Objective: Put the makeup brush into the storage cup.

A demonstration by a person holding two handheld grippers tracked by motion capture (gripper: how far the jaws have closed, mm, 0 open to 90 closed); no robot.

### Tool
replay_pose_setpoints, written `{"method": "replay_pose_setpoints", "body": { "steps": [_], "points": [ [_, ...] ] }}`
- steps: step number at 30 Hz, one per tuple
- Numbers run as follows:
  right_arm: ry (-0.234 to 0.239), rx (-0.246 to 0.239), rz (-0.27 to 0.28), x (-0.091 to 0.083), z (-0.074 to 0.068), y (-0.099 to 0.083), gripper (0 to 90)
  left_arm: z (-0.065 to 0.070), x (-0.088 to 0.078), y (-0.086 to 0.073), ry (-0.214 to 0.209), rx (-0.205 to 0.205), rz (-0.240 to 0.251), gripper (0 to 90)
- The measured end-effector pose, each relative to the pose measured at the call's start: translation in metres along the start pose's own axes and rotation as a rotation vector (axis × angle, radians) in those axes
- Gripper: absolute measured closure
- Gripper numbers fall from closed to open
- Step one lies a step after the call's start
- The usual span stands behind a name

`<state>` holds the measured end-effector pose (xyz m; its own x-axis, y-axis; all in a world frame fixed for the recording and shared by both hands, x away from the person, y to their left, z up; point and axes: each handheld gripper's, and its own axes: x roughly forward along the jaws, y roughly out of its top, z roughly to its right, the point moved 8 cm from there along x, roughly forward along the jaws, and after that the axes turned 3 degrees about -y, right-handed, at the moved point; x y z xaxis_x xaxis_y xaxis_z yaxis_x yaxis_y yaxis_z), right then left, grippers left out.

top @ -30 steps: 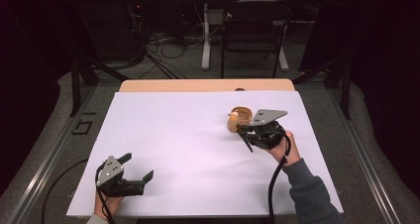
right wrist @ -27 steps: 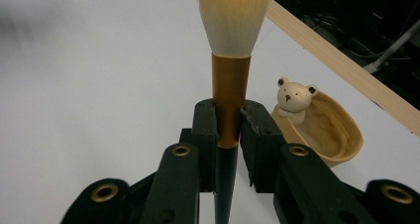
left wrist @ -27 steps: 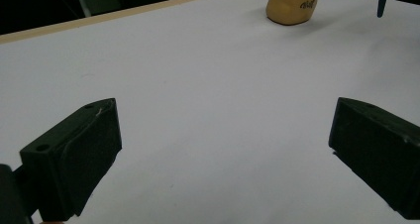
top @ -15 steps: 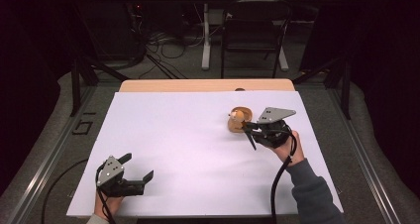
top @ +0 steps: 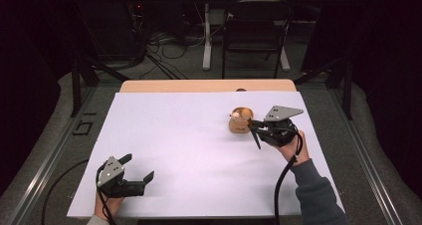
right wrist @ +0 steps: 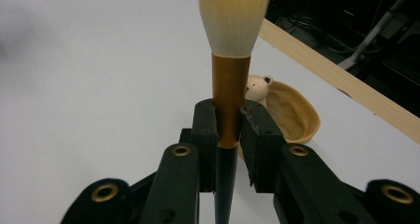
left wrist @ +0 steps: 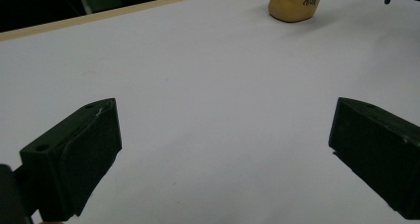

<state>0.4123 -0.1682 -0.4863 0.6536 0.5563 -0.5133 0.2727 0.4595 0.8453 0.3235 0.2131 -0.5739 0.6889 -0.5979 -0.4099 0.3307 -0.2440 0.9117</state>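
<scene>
My right gripper [right wrist: 229,121] is shut on a brush [right wrist: 230,80], pinching its copper ferrule; pale bristles fan out beyond the jaws and the dark handle runs back beneath them. Just behind the brush lies a small wooden holder with a bear figure [right wrist: 289,114]. In the high view that gripper [top: 255,127] hovers at the right of the white table [top: 189,135], right beside the wooden holder [top: 239,120], with the brush handle [top: 257,140] slanting down. My left gripper [top: 137,177] rests at the near left, open and empty, its jaws wide apart [left wrist: 223,149]. Far ahead of them stands the holder [left wrist: 295,3].
A strip of bare wooden tabletop [top: 209,85] runs along the far edge of the white cover. Beyond it are a dark chair [top: 254,31], table legs and floor cables. Metal rails flank the table on both sides.
My right gripper, with the brush, has shifted slightly to the right, off the wooden holder, which now shows more fully. The left gripper has stayed put.
</scene>
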Motion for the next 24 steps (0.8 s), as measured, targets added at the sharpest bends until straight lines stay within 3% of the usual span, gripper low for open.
{"method": "replay_pose_setpoints", "body": {
  "steps": [24],
  "points": [
    [-0.05, 0.041, 0.032, -0.01, 0.014, 0.004, 77.5, 0.001, 0.001, 0.0, -0.007, 0.0, -0.003, 0.0]
  ]
}}
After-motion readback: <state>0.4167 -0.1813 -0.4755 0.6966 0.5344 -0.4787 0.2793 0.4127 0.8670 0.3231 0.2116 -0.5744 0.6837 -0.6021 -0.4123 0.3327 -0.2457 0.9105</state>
